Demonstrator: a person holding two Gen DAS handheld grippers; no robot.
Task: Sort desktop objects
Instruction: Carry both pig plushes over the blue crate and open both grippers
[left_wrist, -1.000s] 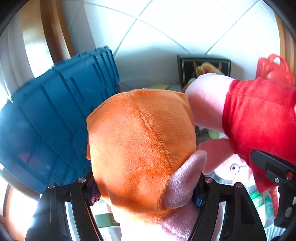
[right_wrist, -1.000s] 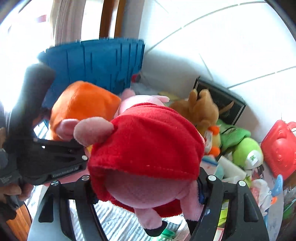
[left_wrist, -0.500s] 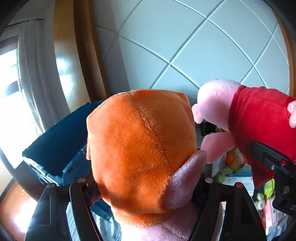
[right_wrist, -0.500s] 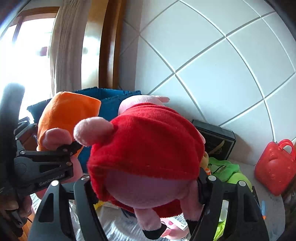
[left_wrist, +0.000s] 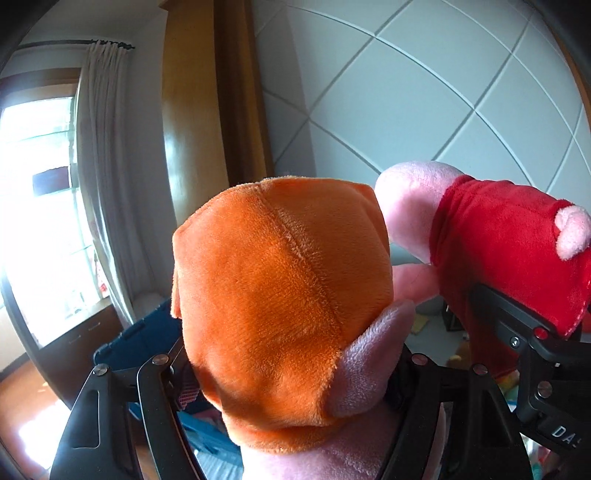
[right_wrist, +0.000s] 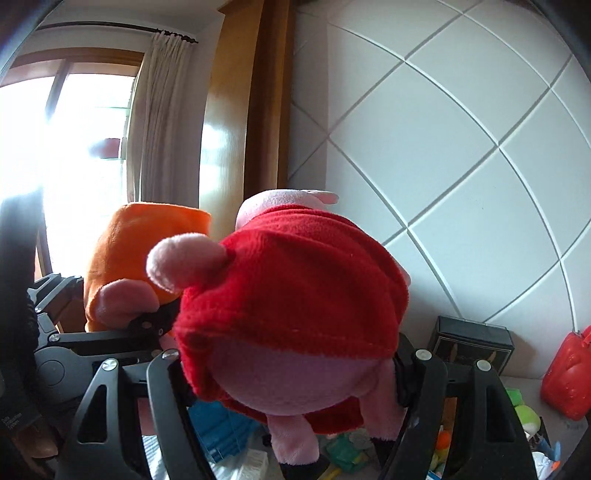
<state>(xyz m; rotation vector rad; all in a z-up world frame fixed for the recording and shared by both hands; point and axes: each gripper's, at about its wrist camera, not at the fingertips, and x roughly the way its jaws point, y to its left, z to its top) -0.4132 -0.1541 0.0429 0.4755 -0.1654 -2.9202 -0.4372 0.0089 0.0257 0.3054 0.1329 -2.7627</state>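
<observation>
My left gripper (left_wrist: 288, 369) is shut on a pink pig plush in an orange dress (left_wrist: 280, 280), which fills the middle of the left wrist view. My right gripper (right_wrist: 293, 358) is shut on a second pig plush in a red dress (right_wrist: 303, 280), legs hanging down. Both toys are held high in the air, side by side. The red one (left_wrist: 509, 236) shows at the right of the left wrist view, and the orange one (right_wrist: 147, 236) at the left of the right wrist view. The plush hides the pads of both grippers.
A blue crate (left_wrist: 147, 339) sits low beneath the toys. On the desk at the right are a black box (right_wrist: 472, 343), a red plastic case (right_wrist: 569, 373) and several small toys (right_wrist: 528, 417). A white tiled wall (right_wrist: 461, 166) stands ahead, with a curtained window (left_wrist: 44, 206) to the left.
Both grippers have risen with their plush toys. The blue crate and desk clutter have dropped to the bottom of the views, and the wall, window and curtain have come into sight.
</observation>
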